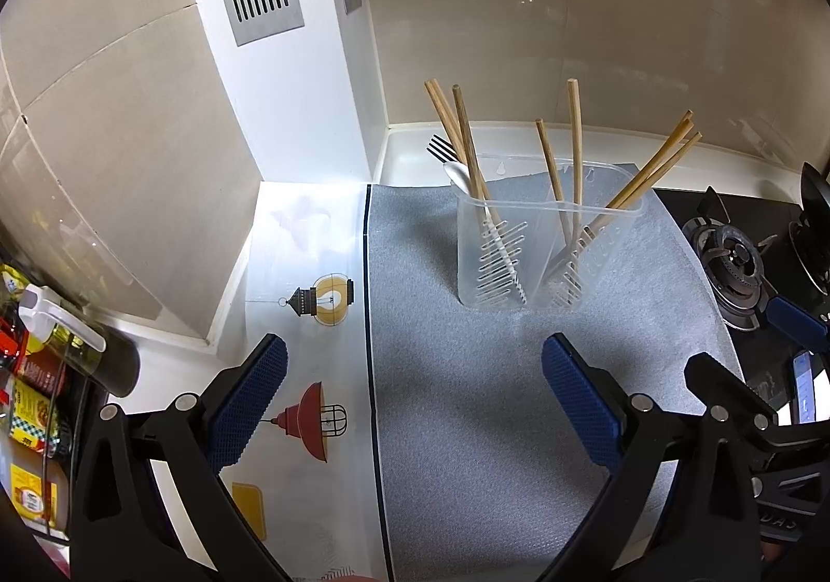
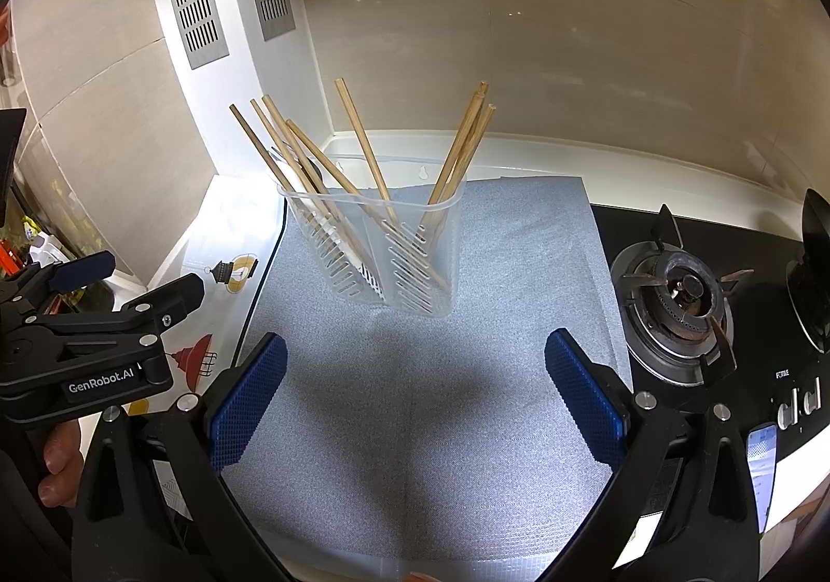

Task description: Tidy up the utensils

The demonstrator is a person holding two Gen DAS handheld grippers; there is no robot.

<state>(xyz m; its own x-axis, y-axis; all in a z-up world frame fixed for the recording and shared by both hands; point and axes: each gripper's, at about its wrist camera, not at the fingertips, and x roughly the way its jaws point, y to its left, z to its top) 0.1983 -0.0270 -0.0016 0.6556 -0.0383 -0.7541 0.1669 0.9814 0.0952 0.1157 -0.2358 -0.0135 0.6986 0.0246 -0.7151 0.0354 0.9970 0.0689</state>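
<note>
Seemingly all is stowed: both the left gripper [image 1: 414, 400] and right gripper [image 2: 415, 398] gape wide and empty; chopsticks [image 2: 363, 151] stand in the holder [image 2: 399, 245]; withdraw gently, avoid nudging it.

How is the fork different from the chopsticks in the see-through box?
The fork is dark metal with prongs pointing up; the chopsticks are plain pale wooden sticks. The fork barely rises above the clear holder, while the chopsticks stick up far higher. There is one fork, in the left compartment, but chopsticks lean in both compartments. Both stand in the same holder on the grey mat.
</note>
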